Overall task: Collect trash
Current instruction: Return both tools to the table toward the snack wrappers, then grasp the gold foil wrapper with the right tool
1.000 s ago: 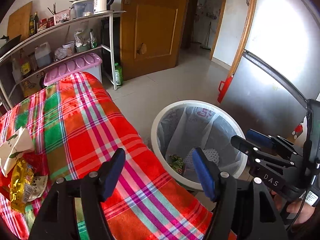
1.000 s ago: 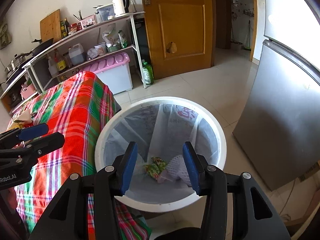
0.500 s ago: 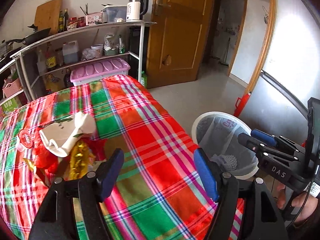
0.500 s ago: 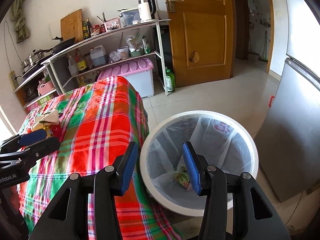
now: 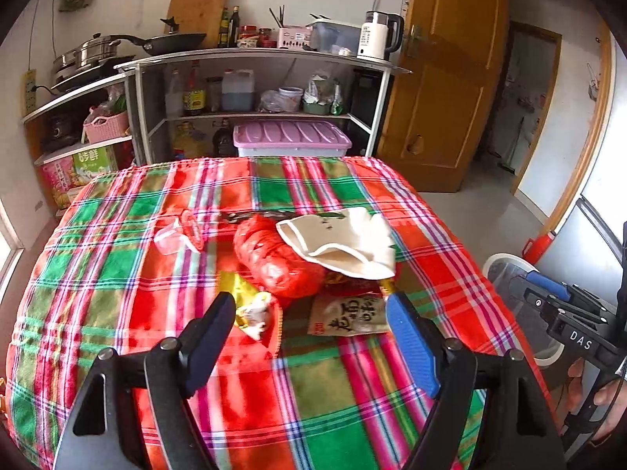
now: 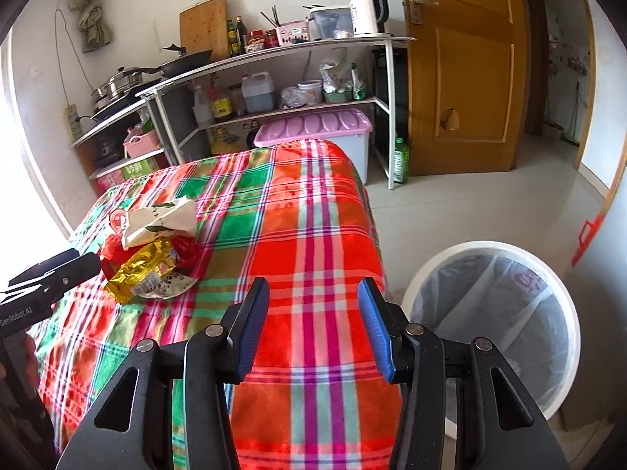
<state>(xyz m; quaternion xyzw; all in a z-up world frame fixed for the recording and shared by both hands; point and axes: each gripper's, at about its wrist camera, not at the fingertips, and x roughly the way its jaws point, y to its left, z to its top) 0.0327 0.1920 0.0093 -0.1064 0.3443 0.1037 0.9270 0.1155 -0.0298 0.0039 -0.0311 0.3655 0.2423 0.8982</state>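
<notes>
Red bag [image 5: 280, 260] half under paper, bin [image 6: 493, 325] contents unclear, perhaps motion-blurred

I see woven plaid cloth [image 5: 219, 411] over the surface, a glossy gold foil wrapper [image 6: 141, 270], a crinkled shiny red plastic bag [image 5: 270, 262], matt cream paper bag [image 5: 345, 239], thin translucent bin liner [image 6: 505, 309].

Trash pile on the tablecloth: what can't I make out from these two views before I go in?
- Gold wrapper, left wrist view: partly hidden behind the left gripper finger.
- Under the white paper bag and red plastic bag: hidden in both views.
- Trash bin bottom, right wrist view: blocked by its liner and the right gripper.
</notes>
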